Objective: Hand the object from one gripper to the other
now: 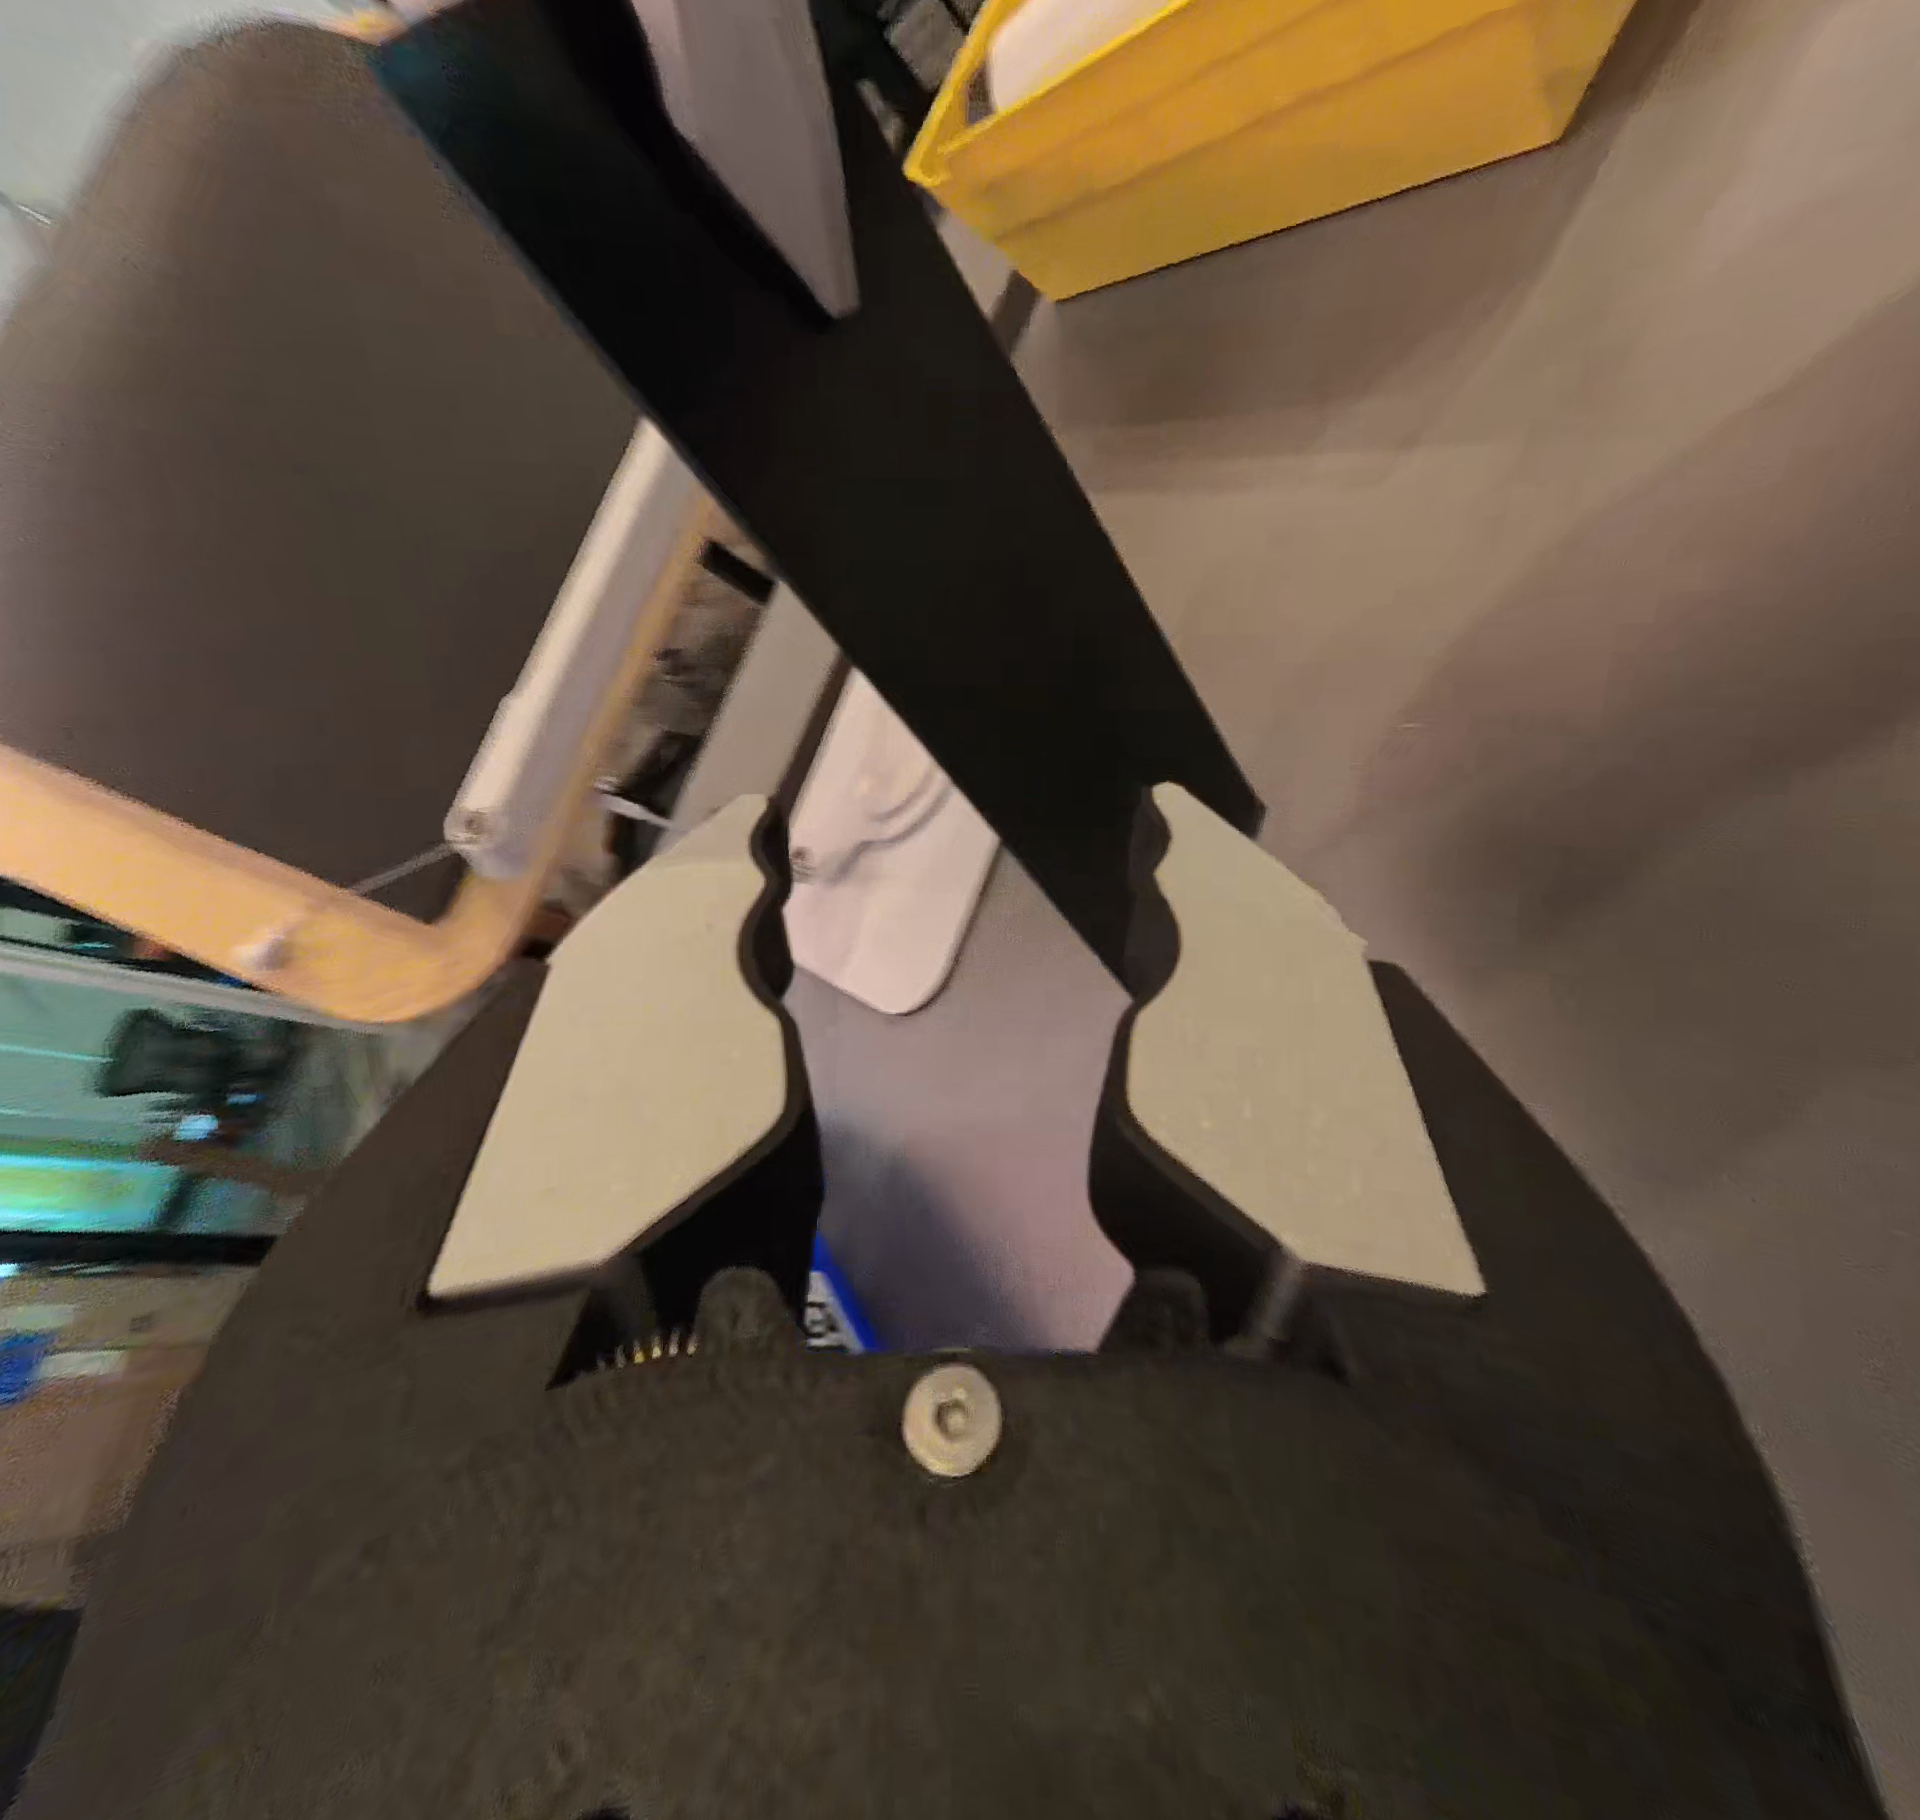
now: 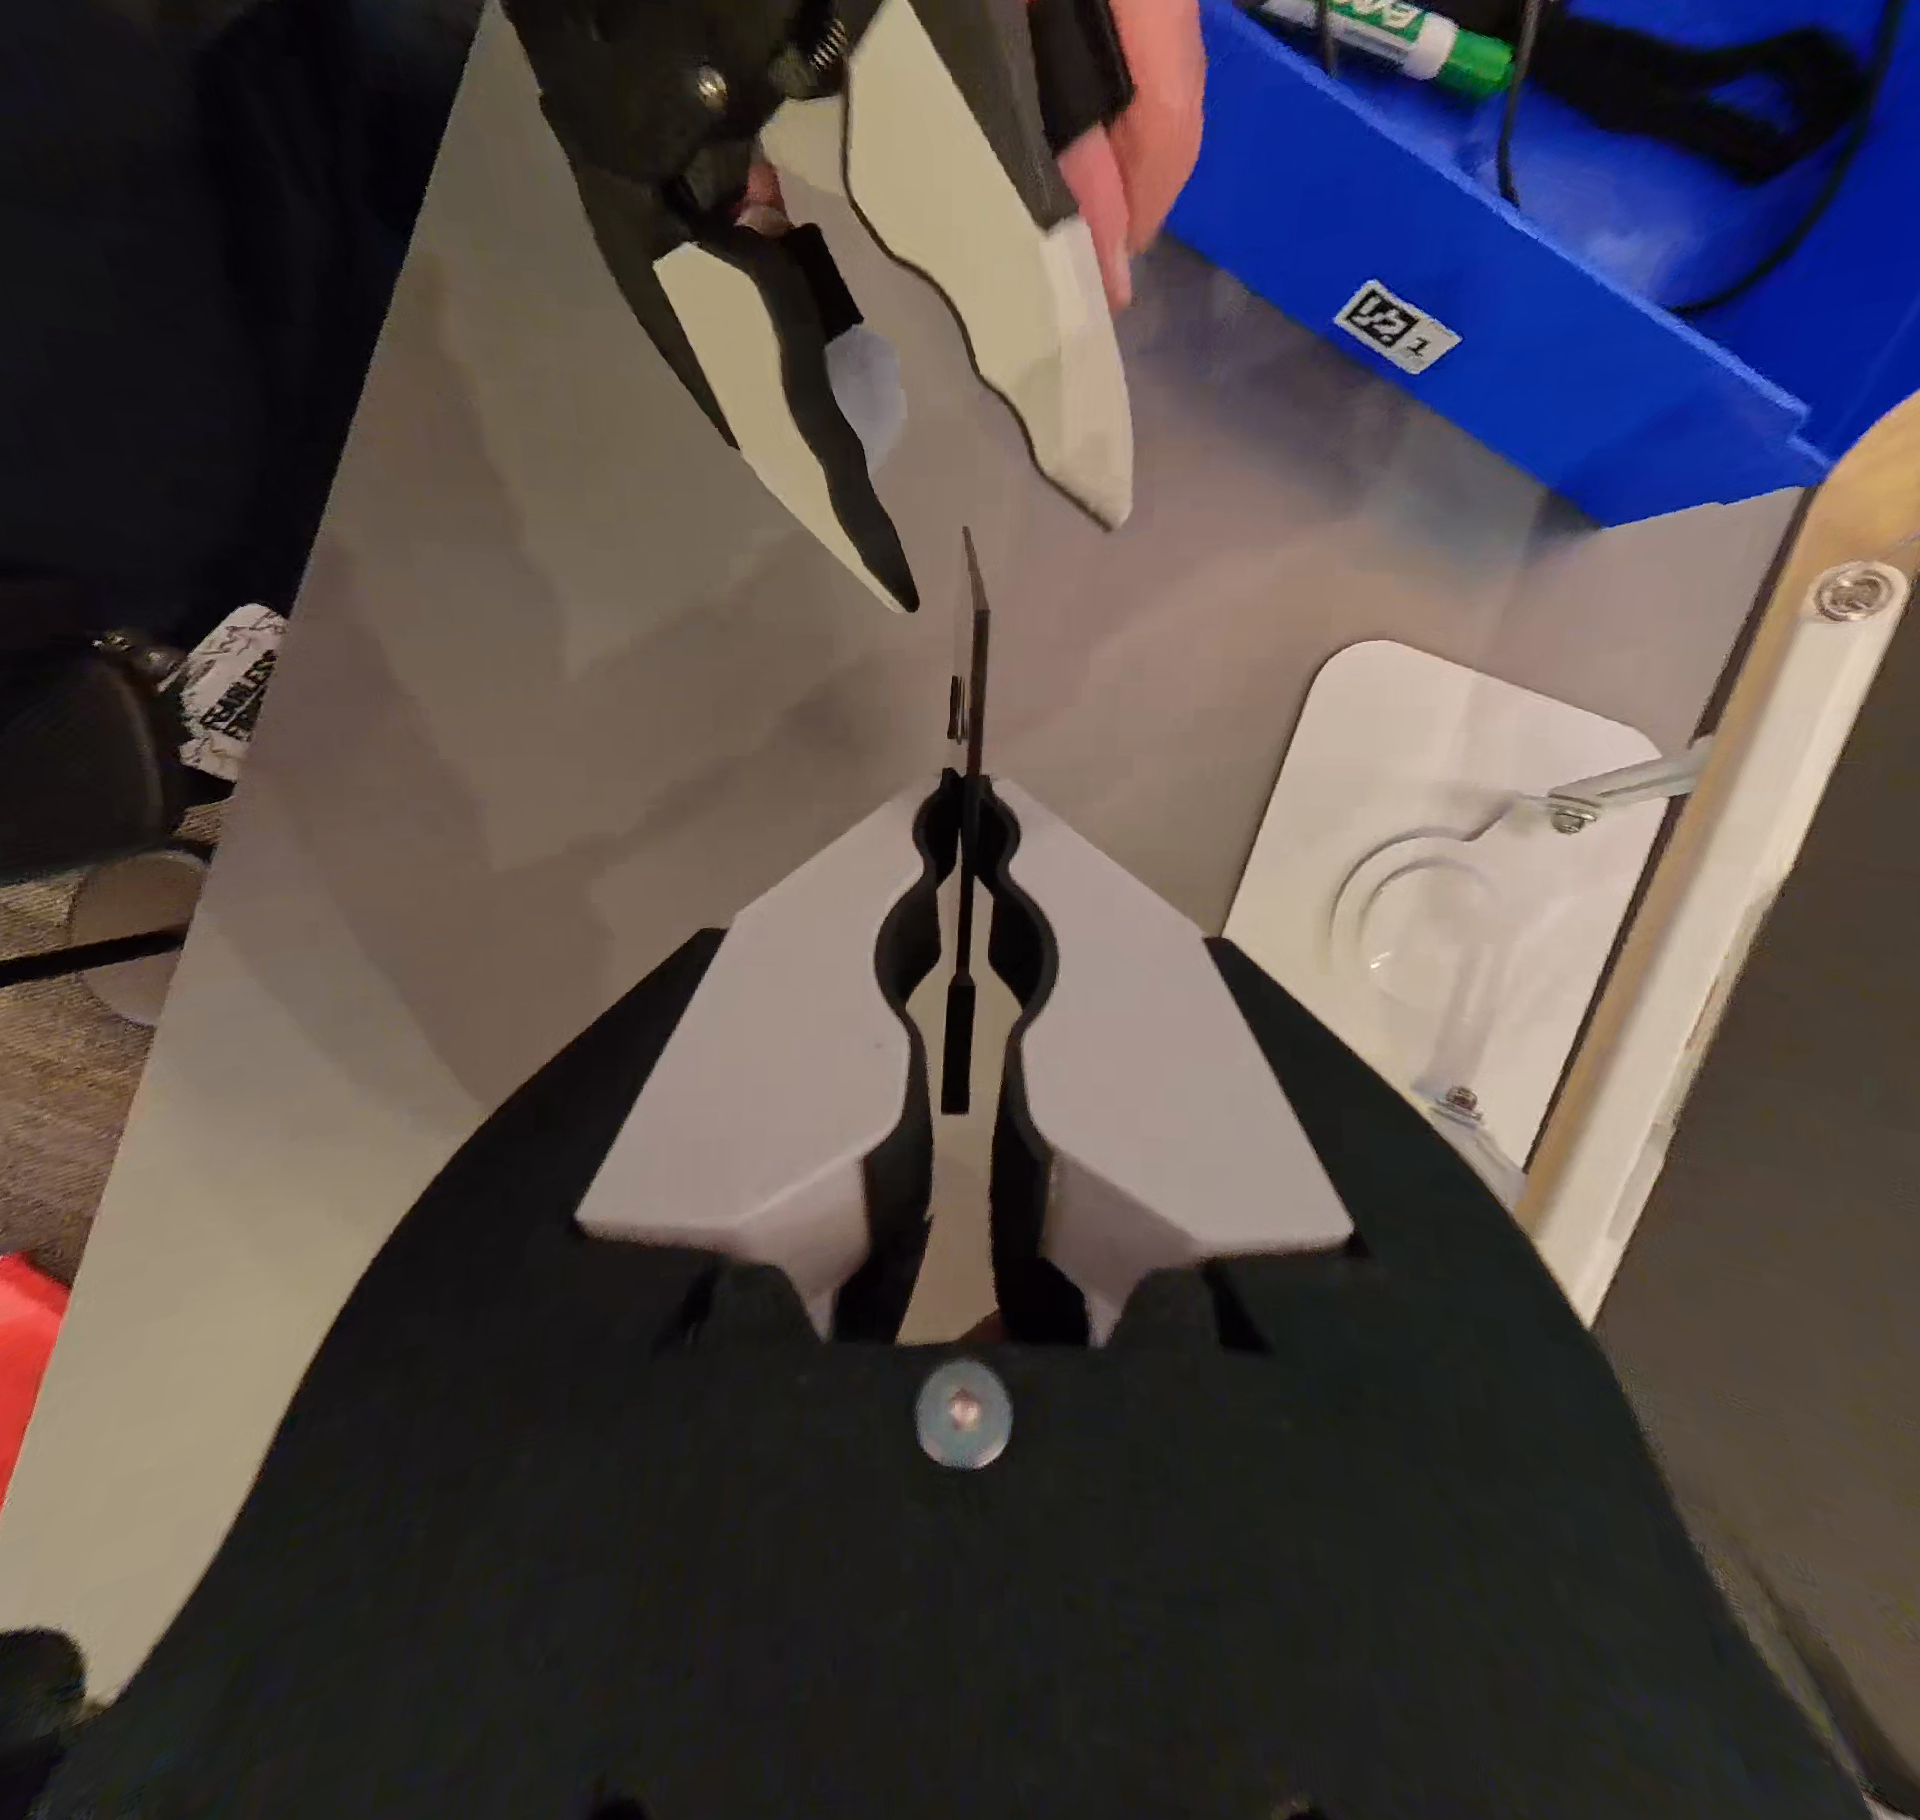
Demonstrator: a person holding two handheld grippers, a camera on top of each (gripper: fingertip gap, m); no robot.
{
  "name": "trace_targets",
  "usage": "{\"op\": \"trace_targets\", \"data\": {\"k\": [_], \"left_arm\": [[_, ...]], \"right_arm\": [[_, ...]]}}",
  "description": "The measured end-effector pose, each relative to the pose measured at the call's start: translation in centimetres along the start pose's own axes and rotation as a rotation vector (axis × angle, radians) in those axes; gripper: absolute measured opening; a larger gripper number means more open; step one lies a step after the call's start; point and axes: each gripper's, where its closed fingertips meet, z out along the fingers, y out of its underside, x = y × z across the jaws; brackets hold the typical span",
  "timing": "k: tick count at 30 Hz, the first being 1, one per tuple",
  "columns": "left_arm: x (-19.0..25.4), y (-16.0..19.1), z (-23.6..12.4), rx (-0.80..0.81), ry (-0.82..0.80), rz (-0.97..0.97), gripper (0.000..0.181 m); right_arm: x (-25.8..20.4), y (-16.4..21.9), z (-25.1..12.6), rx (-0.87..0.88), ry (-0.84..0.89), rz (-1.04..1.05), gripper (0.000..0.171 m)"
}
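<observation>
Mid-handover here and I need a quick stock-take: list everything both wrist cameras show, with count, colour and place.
flat black object: one, black, thin, seen edge-on, clamped in the right gripper, tip towards the left gripper
blue bin: one, blue, far right on the table
marker: one, white with green cap, in the blue bin
yellow bin: one, yellow, upper right in the left wrist view
white plate: one, white, on the table
table: one, grey
hand: one, holding the left gripper
left gripper: one, black and grey, open
right gripper: one, black and grey, shut

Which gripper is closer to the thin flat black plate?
Right. The right gripper is shut on the thin flat black plate, gripping its lower part. The left gripper hovers open at its top tip, not yet touching.
</observation>
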Motion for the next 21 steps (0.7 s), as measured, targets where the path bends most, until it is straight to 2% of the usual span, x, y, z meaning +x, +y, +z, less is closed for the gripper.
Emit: {"op": "trace_targets", "data": {"k": [2, 5, 9, 12, 14, 17, 21], "left_arm": [[1.6, 0.2, 0.4, -0.004, 0.091, -0.043, 0.045], [2.6, 0.1, 0.8, 0.012, 0.121, -0.065, 0.032], [4.0, 0.5, 1.4, -0.011, 0.233, -0.179, 0.026], [4.5, 0.6, 1.6, -0.001, 0.274, -0.234, 0.009], [4.6, 0.4, 1.6, 0.014, 0.290, -0.288, 0.006], [4.6, 0.1, 1.6, 0.032, 0.327, -0.424, 0.003], [3.4, -0.6, 0.8, 0.108, 0.424, -0.715, 0.002]], "right_arm": [[-0.1, -0.1, 0.1, -0.020, -0.014, -0.012, 0.000], [-0.2, -0.3, 0.1, -0.058, -0.016, -0.059, 0.000], [-0.5, -0.9, -0.1, -0.088, -0.010, -0.110, 0.000], [-0.9, -1.2, -0.3, -0.094, -0.026, -0.133, 0.000], [-1.1, -1.3, -0.3, -0.093, -0.030, -0.143, 0.000], [0.0, -2.3, -0.7, -0.049, 0.058, -0.149, 0.004], [4.0, -3.4, -3.5, -0.014, 0.473, -0.206, 0.085]]}}
